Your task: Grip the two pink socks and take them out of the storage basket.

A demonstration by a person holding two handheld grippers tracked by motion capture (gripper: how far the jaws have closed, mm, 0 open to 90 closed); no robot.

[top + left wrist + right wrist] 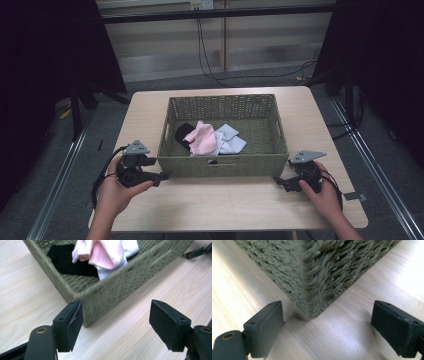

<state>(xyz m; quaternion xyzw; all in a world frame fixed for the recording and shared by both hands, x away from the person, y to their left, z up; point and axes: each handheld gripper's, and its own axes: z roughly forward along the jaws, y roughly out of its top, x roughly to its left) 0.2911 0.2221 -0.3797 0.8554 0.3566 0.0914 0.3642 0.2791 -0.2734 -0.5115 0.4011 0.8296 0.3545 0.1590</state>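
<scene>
Basket (223, 165): olive woven, rectangular, standing mid-tabletop (220, 205), its near wall toward the tabletop's near edge. Interior partly hidden by that near wall.

Contents: black cloth (184, 134) at the basket's left, partly covered by a pink cloth (202, 139); white cloth (229, 140) at the right, overlapped by the pink one. Folds too bunched to tell what garments they are.

Left gripper (162, 176): held in the left hand (116, 192), just outside the basket's near-left corner. Jaws spread wide, nothing between them; in the left gripper view the corner sits just beyond them, whether touching cannot be told.

Right gripper (278, 181): held in the right hand (325, 195), at the basket's near-right corner. Jaws wide apart, empty; the corner stands just ahead, blurred at close range.
</scene>
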